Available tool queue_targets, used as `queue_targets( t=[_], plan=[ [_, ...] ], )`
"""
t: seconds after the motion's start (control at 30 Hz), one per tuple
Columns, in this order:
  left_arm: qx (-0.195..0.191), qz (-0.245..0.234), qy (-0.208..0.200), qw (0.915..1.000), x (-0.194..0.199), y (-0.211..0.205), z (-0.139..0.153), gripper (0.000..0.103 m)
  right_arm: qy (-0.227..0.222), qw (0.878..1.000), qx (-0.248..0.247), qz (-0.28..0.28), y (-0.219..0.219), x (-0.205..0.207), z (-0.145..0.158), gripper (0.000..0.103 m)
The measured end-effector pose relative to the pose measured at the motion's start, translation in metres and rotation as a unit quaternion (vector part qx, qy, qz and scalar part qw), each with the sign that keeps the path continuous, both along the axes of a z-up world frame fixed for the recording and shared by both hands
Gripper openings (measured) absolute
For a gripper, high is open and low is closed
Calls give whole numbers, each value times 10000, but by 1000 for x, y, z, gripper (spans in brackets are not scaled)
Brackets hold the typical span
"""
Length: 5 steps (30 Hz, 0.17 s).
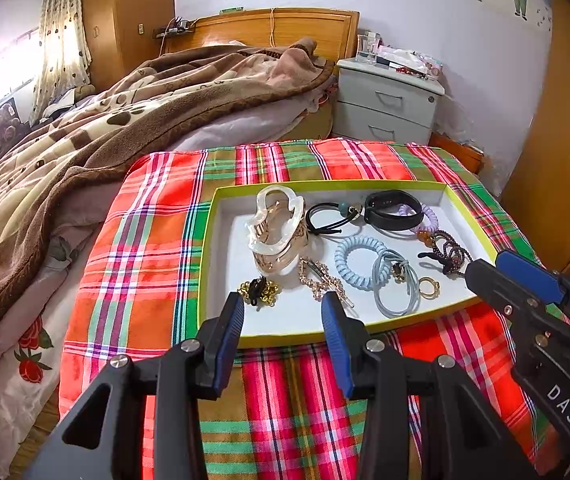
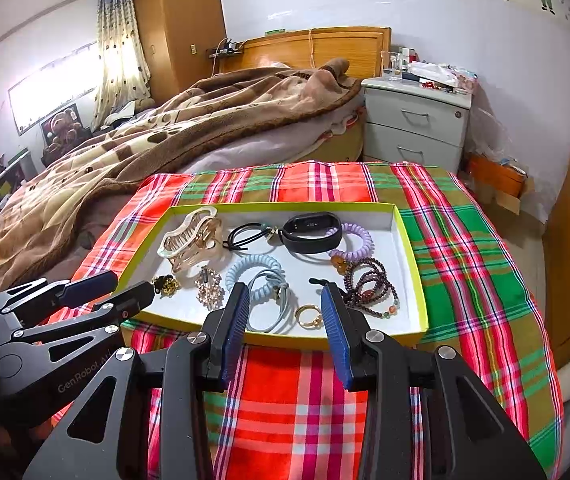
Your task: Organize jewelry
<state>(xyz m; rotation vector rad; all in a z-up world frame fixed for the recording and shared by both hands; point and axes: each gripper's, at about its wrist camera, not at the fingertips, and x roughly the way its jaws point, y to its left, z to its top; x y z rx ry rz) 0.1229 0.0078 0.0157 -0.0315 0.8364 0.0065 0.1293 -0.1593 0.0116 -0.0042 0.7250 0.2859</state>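
A shallow white tray with a yellow-green rim (image 1: 209,236) (image 2: 415,256) lies on a plaid cloth. It holds a clear-and-amber hair claw (image 1: 275,232) (image 2: 191,242), a black wristband (image 1: 393,210) (image 2: 311,232), a blue coil tie (image 1: 359,262) (image 2: 255,272), a purple coil tie (image 2: 353,242), a dark bead bracelet (image 2: 369,284), a gold ring (image 1: 429,287) (image 2: 309,315) and a gold chain clip (image 1: 321,280) (image 2: 209,286). My left gripper (image 1: 283,304) is open and empty at the tray's near edge. My right gripper (image 2: 285,296) is open and empty over the near edge, the ring between its fingers.
The plaid cloth (image 1: 293,400) (image 2: 473,240) covers a small table. A bed with a brown blanket (image 1: 85,128) lies to the left. A grey nightstand (image 1: 385,104) (image 2: 417,124) stands behind. Wooden wardrobes (image 1: 565,160) stand on the right.
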Motion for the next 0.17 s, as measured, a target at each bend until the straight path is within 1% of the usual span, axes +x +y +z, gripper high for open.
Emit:
queue_targets(
  t=[0.17],
  plan=[
    [-23,30,49,10000,3,2,-2,42,16,10000,0,-10,0,2,-2,38]
  ],
)
